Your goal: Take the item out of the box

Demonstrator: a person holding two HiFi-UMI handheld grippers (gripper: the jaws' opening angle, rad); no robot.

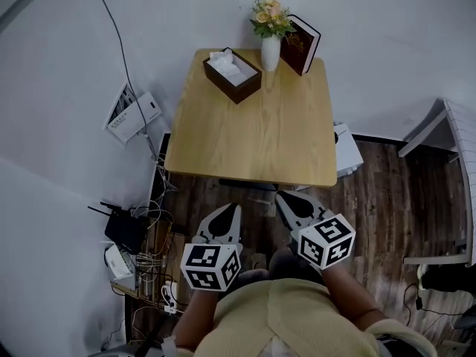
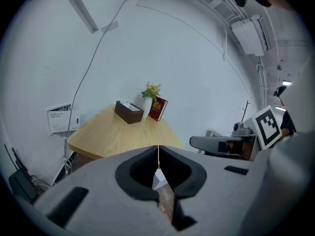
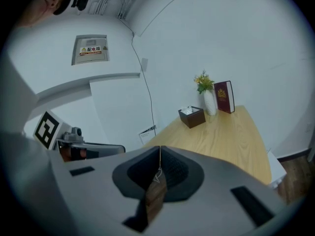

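A dark brown box [image 1: 233,75] with white tissue [image 1: 225,62] sticking out sits at the far left corner of the wooden table [image 1: 253,136]; it also shows small in the left gripper view [image 2: 129,112] and in the right gripper view [image 3: 192,116]. My left gripper [image 1: 225,212] and right gripper [image 1: 287,198] hang side by side below the table's near edge, well short of the box. Both are shut, jaw tips meeting, with nothing between them.
A white vase of flowers [image 1: 271,32] and a dark red book [image 1: 300,44] stand at the table's far edge beside the box. Cables, a router [image 1: 125,231] and a power strip lie on the floor at the left. A white shelf [image 1: 454,143] stands at the right.
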